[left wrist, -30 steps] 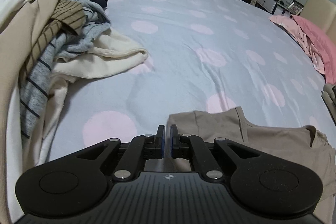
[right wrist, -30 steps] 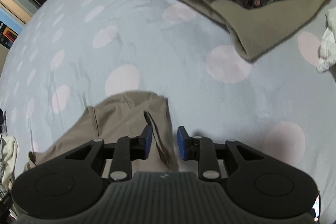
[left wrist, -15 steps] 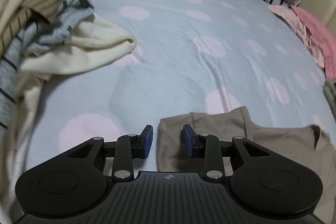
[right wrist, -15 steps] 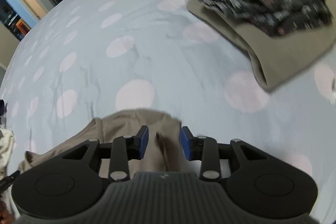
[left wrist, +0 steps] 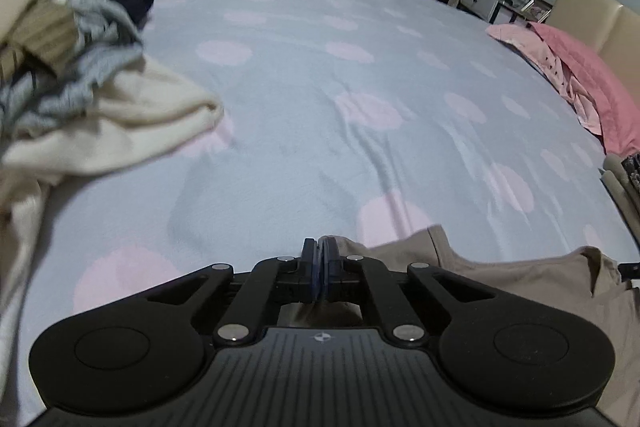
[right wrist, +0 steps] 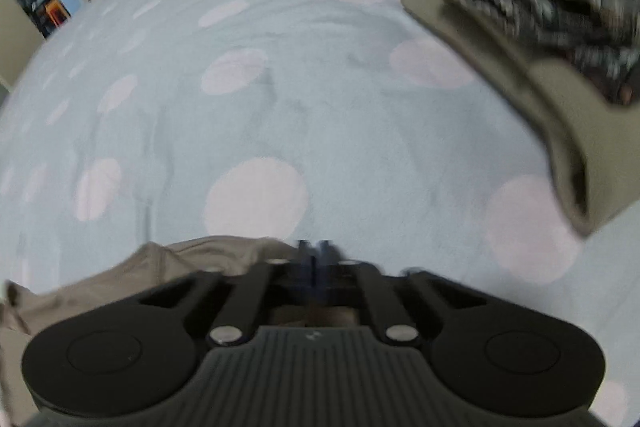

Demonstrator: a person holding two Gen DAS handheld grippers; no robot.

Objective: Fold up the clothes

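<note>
A tan garment lies flat on the pale blue sheet with pink dots, close in front of both grippers. My left gripper is shut on its near left corner, and cloth shows under the closed fingers. The right wrist view is blurred by motion. There the same tan garment spreads to the left, and my right gripper is shut at its right edge, with cloth showing beneath the fingers.
A heap of unfolded clothes, cream, grey striped and brown, fills the left of the bed. Pink garments lie at the far right. A folded stack, dark floral on top of tan, sits to the right of my right gripper.
Both grippers opened around the tan garment's edge half a second ago and have now shut on it. Both moved lower and closer to the cloth; the right one rolled.
</note>
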